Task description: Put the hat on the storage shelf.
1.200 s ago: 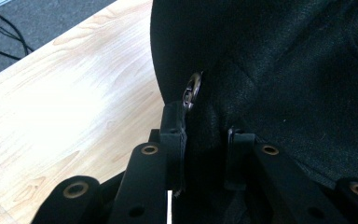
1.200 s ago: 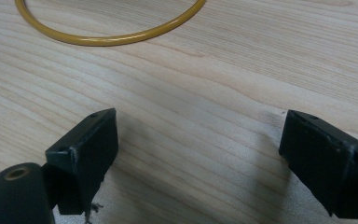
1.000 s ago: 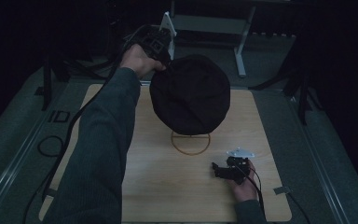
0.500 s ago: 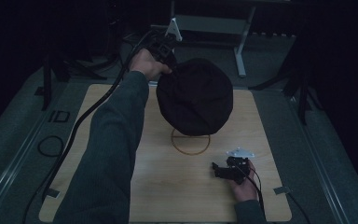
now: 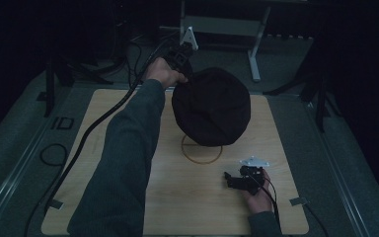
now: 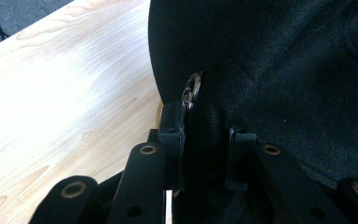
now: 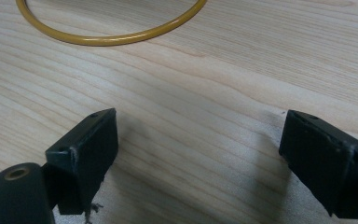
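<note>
**Hat in my left jaws, not yet set down**

Nearest to me, on the near-right side of the yellow ring (image 5: 201, 162), my right gripper (image 5: 230, 181) rested on the wooden table (image 5: 281, 143). Its jaws stood wide with nothing between them and pointed toward the ring (image 7: 107, 41), well apart from it.

The ring itself lay flat and bare on the wood. The black hat (image 5: 212, 106) hung over the ring's far side, and from the high view its lower edge overlapped the ring's far arc. I could not tell whether the fabric touched the ring or the table.

Beyond the ring, my left gripper (image 5: 183, 74) held the hat by its rim. The jaws stood narrow and pinched the cloth just beside a small metal eyelet (image 6: 192, 88).

The hat was nearly round, so I judged its longer line to run from that pinched far-left edge down toward the ring, with the crown turned up toward me.

By my reckoning the pick-up was done. Lowering the hat onto the ring and letting go were left.
</note>
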Available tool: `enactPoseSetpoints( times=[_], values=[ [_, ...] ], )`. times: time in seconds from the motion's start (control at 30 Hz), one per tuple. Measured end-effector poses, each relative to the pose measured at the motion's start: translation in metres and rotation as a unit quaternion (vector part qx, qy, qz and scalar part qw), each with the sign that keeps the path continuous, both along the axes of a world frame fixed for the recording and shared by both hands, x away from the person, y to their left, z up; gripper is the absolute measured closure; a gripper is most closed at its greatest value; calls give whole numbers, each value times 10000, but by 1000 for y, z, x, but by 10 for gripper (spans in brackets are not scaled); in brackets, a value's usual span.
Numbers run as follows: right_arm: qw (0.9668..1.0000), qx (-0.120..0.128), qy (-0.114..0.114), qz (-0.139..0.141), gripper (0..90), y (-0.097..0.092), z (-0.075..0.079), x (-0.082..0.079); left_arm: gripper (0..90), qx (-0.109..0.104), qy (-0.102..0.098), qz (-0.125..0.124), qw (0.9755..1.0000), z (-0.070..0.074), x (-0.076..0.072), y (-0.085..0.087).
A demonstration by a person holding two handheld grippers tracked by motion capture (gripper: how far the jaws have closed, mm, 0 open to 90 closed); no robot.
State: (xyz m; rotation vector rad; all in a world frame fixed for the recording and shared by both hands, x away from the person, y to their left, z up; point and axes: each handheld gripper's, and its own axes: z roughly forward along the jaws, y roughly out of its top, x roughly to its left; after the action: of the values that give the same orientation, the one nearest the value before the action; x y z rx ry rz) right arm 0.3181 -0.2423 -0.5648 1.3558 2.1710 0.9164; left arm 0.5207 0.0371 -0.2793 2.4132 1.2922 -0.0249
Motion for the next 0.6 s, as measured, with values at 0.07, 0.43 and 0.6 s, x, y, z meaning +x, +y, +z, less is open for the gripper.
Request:
enactPoseSetpoints(
  times=[0.07, 0.43, 0.6],
  values=[
    [10000, -2, 1, 5, 115, 0, 0, 0, 737, -17, 19, 43, 10000, -2, 2, 0],
    [10000, -10, -1, 15, 115, 0, 0, 0, 736, -180, 83, 147, 9997, -18, 6, 2],
    [10000, -9, -1, 13, 115, 0, 0, 0, 735, -172, 62, 190, 9997, -20, 6, 0]
  ],
)
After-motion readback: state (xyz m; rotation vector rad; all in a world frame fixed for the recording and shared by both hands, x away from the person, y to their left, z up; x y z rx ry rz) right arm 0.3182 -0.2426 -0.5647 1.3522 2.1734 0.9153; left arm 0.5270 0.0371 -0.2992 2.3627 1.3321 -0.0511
